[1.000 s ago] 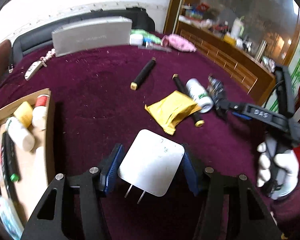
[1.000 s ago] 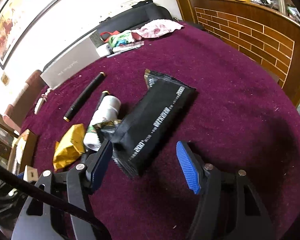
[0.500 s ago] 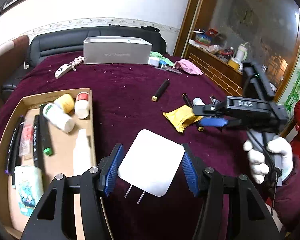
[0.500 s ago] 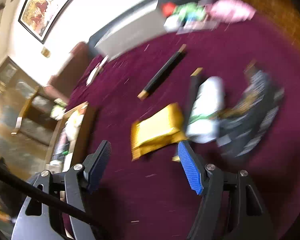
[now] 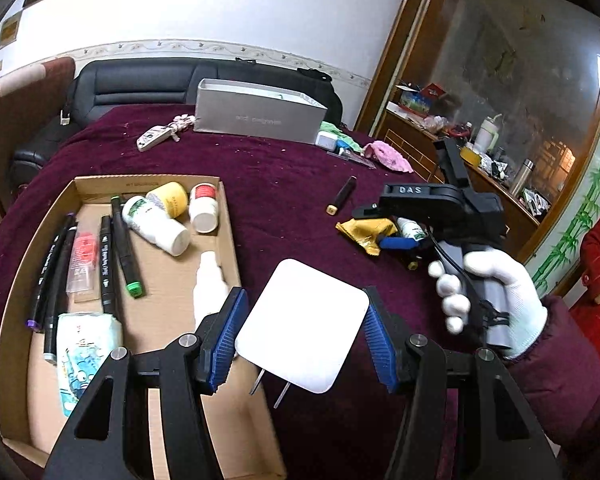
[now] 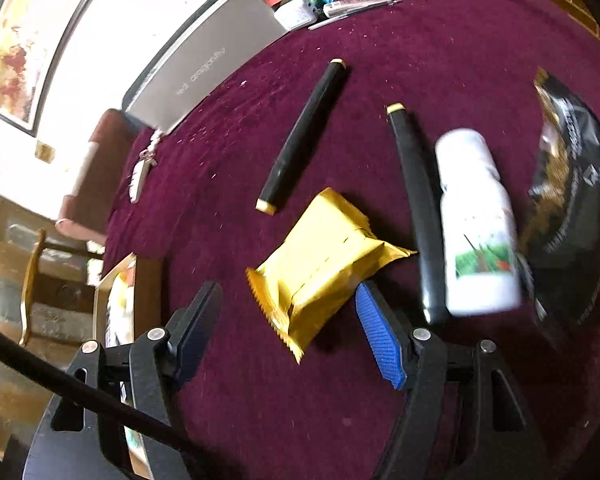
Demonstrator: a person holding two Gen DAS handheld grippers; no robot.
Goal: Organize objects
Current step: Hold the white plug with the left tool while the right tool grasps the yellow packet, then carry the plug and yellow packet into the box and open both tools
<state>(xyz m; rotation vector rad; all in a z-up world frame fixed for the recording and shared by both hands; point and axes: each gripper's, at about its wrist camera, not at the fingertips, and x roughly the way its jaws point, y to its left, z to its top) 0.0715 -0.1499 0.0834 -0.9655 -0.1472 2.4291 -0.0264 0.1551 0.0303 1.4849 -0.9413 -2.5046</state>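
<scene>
White charger (image 5: pixel 302 326) sits clamped in your left jaws beside the cardboard tray (image 5: pixel 228 216). Your right jaws gape empty over the yellow packet (image 6: pixel 320 260).

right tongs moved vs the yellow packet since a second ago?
Yes. The right tongs swung left off the black pouch; they now hang open over the yellow packet.

My left view sharp, evenly lit indoors; white wall (image 5: pixel 300 12) bright. My right view motion-smeared at white bottle (image 6: pixel 474 224) and black packet (image 6: pixel 572 208); wall (image 6: pixel 112 40) blown out. Fisheye bends edges, corners dark in both.
</scene>
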